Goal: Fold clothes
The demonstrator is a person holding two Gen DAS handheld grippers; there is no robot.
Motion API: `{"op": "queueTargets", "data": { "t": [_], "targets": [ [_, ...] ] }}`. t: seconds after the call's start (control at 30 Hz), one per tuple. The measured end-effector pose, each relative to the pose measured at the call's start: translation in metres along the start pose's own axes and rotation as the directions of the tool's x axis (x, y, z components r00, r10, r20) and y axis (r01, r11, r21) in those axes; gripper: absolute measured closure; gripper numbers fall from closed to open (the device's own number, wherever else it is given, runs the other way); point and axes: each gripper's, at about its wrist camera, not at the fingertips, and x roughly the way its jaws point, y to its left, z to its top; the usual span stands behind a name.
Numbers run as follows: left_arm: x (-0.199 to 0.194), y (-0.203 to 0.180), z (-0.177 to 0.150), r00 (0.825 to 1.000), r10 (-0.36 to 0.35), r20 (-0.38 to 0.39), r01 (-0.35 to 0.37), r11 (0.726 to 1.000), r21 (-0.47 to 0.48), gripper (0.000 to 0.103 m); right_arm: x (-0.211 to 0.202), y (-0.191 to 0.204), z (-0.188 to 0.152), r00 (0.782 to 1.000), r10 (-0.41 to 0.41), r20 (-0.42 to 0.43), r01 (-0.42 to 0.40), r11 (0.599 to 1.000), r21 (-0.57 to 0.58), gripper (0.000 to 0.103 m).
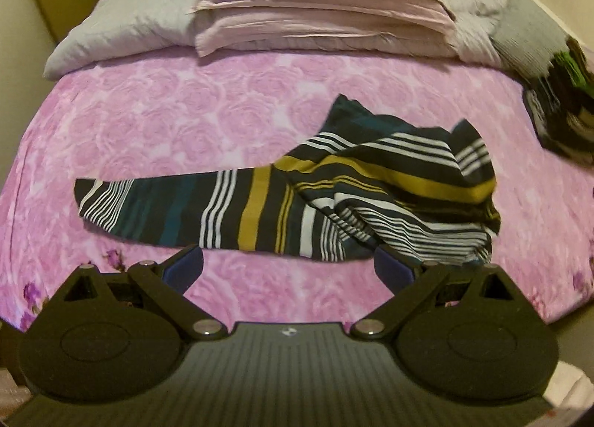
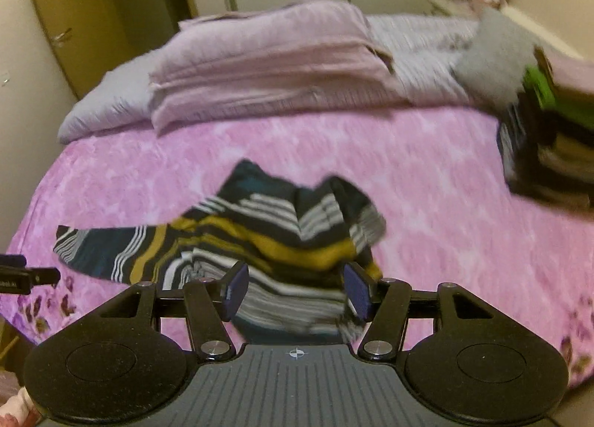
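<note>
Garment (image 1: pixel 297 197) mid-bed (image 1: pixel 185 122), pillows (image 1: pixel 319 7) behind, clothes pile (image 1: pixel 560 111) right.

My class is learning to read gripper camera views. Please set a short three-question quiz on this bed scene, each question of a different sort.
1. True or false: the striped garment lies neatly folded on the pink bedspread.
2. Multiple choice: the left gripper is A) open, holding nothing; B) shut on the garment; C) out of view.
3. Fill in: the stack of folded clothes sits at the bed's far ____ side.

Key: 1 false, it lies crumpled with one sleeve stretched out; 2 A; 3 right.
</note>
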Motion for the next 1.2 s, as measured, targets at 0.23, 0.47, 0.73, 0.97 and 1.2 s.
{"op": "queueTargets", "data": {
  "t": [0.23,0.47,0.73,0.97,1.2],
  "targets": [
    [0.007,-0.009,0.003,0.999,-0.041,-0.004,0.041,0.992,0.115,0.007,-0.003,0.021,-0.013,0.999,-0.033,-0.018,0.033,0.999,0.006,0.049],
    [0.01,0.001,0.005,0.996,-0.087,-0.029,0.091,0.978,0.187,0.007,0.009,0.052,-0.024,0.996,-0.068,-0.052,0.071,0.997,0.044,0.049],
    [0.014,0.013,0.002,0.99,-0.136,-0.046,0.143,0.957,0.253,0.007,0.01,0.08,-0.043,0.993,-0.098,-0.069,0.103,0.991,0.082,0.049],
    [0.015,0.015,-0.005,0.986,-0.157,-0.053,0.166,0.946,0.279,0.008,0.011,0.083,-0.055,0.99,-0.12,-0.079,0.128,0.987,0.098,0.049],
    [0.023,0.004,-0.009,0.987,-0.149,-0.068,0.162,0.944,0.289,0.008,0.015,0.069,-0.061,0.988,-0.124,-0.095,0.133,0.986,0.096,0.049]
  ]
}}
